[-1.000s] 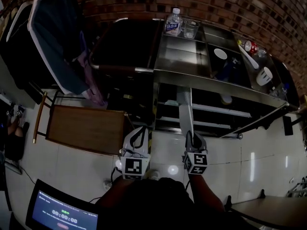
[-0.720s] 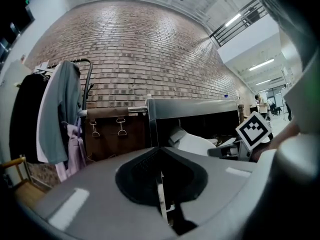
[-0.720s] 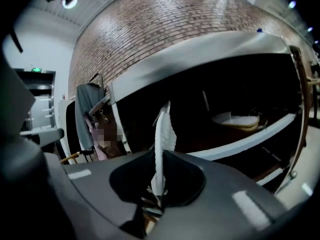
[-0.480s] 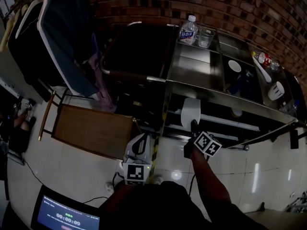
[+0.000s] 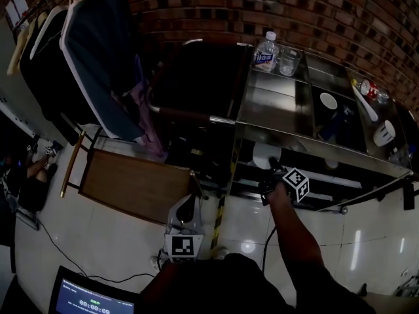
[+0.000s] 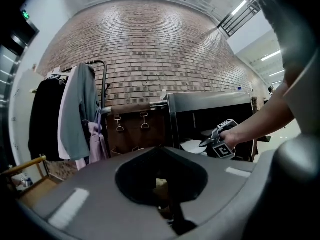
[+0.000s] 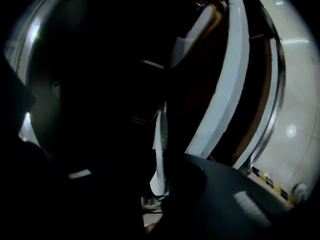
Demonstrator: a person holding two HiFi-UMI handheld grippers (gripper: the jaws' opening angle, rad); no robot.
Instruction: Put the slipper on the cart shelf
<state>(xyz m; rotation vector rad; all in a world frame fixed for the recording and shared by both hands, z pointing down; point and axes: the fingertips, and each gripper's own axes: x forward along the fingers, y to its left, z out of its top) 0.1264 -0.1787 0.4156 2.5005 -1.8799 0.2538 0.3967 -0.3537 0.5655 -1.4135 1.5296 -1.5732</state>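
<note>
Brick wall (image 5: 275,5) far, dim | I'm seeing right gripper (image 5: 271,170) pinching white slipper (image 7: 159,164) edge, cart shelf (image 5: 327,176) mostly black | left gripper (image 6: 168,206) sitting pressed together.

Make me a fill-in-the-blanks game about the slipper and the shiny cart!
The right gripper is shut on a white ___.
On top of the cart, the water bottle stands beside a clear ___.
The wall behind the cart is made of ___.
Missing words: slipper; glass; brick.
</note>
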